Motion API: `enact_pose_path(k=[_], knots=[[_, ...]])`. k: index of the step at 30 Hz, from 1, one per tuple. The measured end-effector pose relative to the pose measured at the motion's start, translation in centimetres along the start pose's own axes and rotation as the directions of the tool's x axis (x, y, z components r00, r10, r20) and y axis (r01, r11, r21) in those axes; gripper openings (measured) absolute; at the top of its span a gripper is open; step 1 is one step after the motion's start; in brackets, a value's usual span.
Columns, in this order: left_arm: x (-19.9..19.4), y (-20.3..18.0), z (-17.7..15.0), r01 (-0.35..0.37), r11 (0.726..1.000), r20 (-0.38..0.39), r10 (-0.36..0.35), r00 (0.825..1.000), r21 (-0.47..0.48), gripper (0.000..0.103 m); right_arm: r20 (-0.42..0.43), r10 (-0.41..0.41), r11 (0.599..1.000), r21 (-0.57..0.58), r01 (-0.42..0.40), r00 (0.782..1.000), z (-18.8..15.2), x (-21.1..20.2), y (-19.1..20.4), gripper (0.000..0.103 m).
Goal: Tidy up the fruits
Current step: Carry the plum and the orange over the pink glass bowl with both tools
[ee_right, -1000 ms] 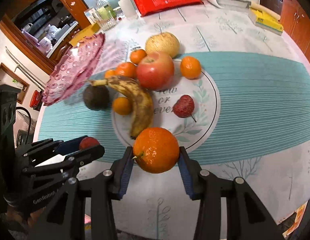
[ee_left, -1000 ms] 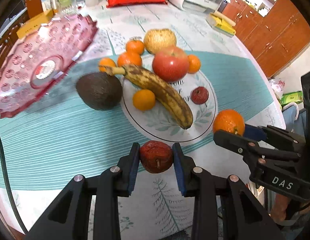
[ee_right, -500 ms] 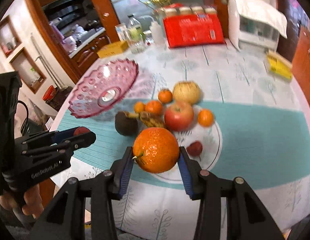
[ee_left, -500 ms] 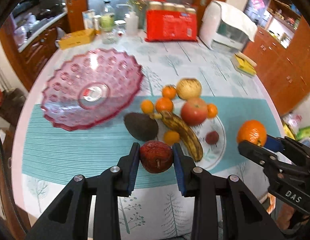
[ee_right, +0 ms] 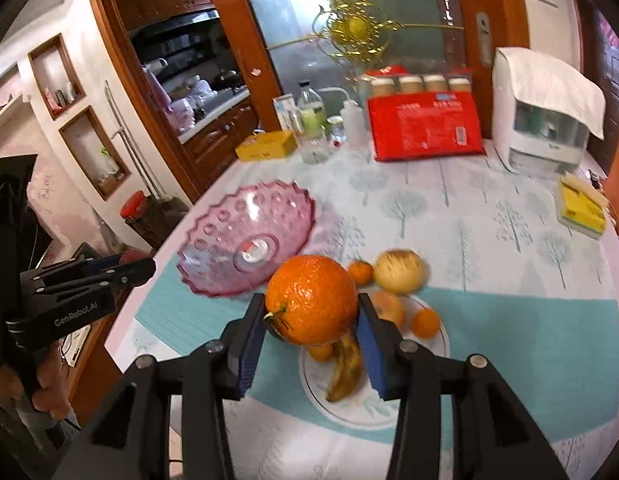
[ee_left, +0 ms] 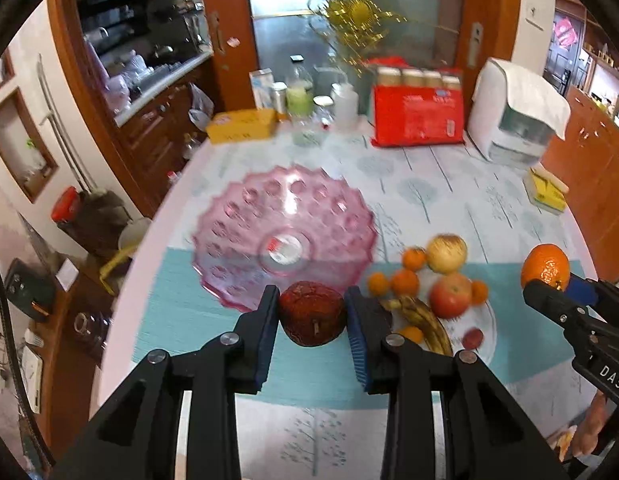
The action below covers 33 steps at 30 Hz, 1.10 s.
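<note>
Holding a dark red fruit [ee_left: 312, 313], the left gripper [ee_left: 312, 320] hangs before the pink bowl [ee_left: 283, 236]; the right gripper [ee_right: 312, 320] clamps an orange [ee_right: 312, 304].

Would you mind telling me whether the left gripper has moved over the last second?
Yes. The left gripper, shut on the dark red fruit, has risen and swung left: the white plate now sits lower right, the pink bowl straight ahead.

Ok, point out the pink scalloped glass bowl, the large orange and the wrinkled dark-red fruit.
Pink scalloped glass bowl [ee_left: 237, 216]: left wrist view, bare inner wall.
Large orange [ee_right: 311, 298]: right wrist view, middle of its peel, between the right gripper's pads.
Wrinkled dark-red fruit [ee_left: 311, 314]: left wrist view, centre, clamped by the left gripper.
</note>
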State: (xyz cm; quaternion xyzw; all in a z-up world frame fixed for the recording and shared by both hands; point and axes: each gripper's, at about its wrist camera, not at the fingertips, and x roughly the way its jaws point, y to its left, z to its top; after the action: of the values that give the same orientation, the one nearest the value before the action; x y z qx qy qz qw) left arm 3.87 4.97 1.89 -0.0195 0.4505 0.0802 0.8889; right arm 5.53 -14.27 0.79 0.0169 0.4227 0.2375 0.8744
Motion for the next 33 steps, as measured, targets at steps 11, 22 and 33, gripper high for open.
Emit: enact_pose_path(k=[11,22,33], knots=[[3.1,5.1,6.4,0.051,0.996,0.025,-0.053,0.998,0.067,0.031,-0.011,-0.047,0.998,0.033,0.047,0.999,6.4,5.9,4.9,0.044],[12.9,9.6,9.9,0.136,0.980,-0.071,-0.127,0.989,0.145,0.031,-0.048,-0.165,0.968,0.182,0.171,0.985,9.8,14.1,7.8,0.045],[21.6,10.7,8.2,0.206,0.970,-0.200,-0.178,0.964,0.130,0.031,-0.232,-0.205,0.946,0.203,0.254,0.951,6.4,21.7,8.8,0.045]])
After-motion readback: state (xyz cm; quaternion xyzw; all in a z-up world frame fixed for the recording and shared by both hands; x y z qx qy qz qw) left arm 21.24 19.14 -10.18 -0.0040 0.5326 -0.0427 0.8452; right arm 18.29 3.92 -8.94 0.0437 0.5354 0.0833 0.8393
